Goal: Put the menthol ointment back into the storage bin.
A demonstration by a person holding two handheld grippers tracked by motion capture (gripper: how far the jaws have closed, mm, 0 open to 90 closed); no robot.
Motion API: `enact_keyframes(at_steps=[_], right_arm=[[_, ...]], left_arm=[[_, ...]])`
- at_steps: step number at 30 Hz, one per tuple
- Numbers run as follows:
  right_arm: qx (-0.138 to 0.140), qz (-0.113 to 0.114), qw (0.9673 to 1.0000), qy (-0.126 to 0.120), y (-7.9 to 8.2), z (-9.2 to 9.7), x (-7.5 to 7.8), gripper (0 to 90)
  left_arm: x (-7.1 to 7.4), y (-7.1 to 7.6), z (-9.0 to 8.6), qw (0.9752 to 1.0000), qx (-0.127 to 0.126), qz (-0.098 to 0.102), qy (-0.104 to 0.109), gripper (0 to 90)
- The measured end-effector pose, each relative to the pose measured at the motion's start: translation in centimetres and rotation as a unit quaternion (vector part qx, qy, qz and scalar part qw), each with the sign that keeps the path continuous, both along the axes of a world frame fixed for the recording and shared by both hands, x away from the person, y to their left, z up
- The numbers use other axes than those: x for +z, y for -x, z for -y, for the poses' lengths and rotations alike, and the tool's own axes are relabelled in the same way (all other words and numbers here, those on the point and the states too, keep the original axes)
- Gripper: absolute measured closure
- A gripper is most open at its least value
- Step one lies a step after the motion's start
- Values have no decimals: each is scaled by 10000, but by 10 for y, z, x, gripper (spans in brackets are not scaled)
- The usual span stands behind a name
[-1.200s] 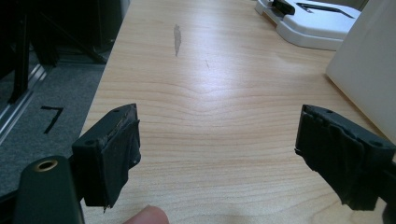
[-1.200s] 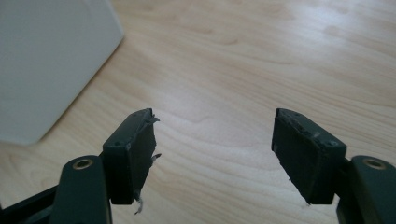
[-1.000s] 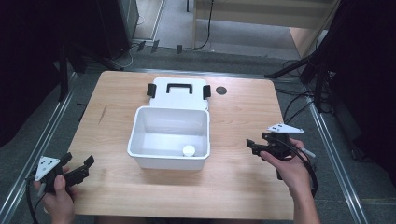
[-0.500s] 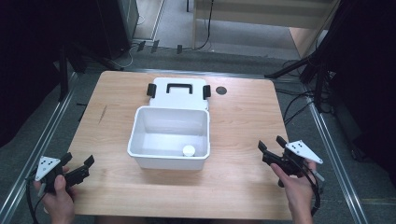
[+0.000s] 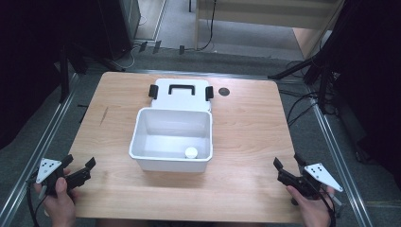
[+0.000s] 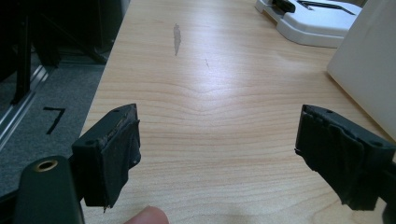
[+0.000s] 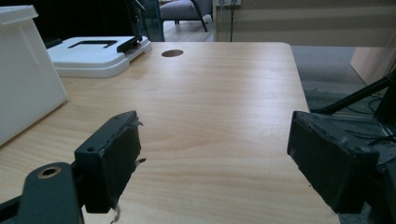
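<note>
Your right gripper (image 5: 287,163): low at table's (image 5: 246,118) near right corner, jaws just opened wide, nothing between. Your left gripper (image 5: 78,163): near left corner, jaws spread, empty. White box (image 5: 172,161) mid-table between them, small white cap (image 5: 191,152) inside; lid (image 5: 180,93) flat behind box.

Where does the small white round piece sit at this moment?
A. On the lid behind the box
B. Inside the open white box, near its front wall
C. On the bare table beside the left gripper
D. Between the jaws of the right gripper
B. The high view shows the small white round piece lying on the floor of the open white box, close to its front wall.
</note>
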State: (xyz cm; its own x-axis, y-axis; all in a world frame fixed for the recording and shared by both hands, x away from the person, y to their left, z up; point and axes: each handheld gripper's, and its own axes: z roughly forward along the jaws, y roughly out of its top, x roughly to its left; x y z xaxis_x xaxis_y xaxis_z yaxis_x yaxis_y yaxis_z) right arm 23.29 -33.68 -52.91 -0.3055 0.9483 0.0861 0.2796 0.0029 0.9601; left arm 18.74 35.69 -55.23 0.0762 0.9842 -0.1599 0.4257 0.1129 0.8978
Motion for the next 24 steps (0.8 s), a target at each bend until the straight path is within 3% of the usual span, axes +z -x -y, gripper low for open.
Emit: enact_keyframes(at_steps=[11, 15, 24], right_arm=[[-185, 122, 9994, -254, 28, 14, -14, 178], [-188, 141, 9996, -152, 29, 12, -18, 179], [-291, 226, 9991, -220, 31, 15, -18, 183]], left_arm=[[0, 0, 0, 10000, -14, -44, 6, 144], [0, 0, 0, 10000, -14, -40, -7, 144], [0, -1, 1, 10000, -21, -56, -58, 144]])
